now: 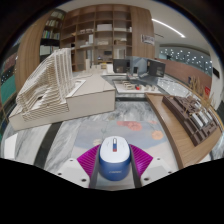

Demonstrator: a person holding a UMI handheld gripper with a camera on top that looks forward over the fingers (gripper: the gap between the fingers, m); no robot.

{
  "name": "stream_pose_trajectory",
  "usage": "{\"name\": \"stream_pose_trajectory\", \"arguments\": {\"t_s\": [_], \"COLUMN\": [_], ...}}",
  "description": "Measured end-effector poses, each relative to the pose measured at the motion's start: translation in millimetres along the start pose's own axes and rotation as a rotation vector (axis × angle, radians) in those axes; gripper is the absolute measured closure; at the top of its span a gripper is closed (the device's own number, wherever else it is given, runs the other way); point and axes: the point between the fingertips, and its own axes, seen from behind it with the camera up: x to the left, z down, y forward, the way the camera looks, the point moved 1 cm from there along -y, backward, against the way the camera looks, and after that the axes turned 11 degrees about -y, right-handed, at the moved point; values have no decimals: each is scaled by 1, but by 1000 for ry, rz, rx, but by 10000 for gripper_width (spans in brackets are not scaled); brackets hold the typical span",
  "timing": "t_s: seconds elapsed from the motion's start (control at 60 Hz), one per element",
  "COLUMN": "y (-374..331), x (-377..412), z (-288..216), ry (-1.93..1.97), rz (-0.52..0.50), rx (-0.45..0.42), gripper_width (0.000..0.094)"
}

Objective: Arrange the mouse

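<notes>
So, gripper (112, 170) has the mouse (112, 160)
Fingers pinch its smooth sides near the table (80, 130) edge; it could slip

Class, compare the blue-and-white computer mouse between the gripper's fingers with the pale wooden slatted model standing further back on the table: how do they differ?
The blue-and-white computer mouse is small, rounded and smooth; the pale wooden slatted model is large, angular and built of stacked slats. The mouse sits between the gripper's magenta pads, which appear to press on it; the model stands untouched, well beyond the fingers. The mouse is two-coloured; the model is one pale tone.
</notes>
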Motion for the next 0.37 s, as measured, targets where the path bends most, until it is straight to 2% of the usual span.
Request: {"name": "stream_pose_trajectory", "arguments": {"t_s": [0.017,0.033,0.117,0.133,0.167,0.3,0.367], "y": [-1,-2,-16,-22,-36,-112,-149], "x": [0,0,0,0,-1,-12,-28], "z": [1,1,8,6,1,2,15], "ry": [-10,-18,-11,-1,19,56,65], "rz": [-6,-13,-47,-55,-74,-110,-100], "rx": [8,20,57,44,18,-72,-87], "gripper_width": [338,312,38,88,104,89,91]}}
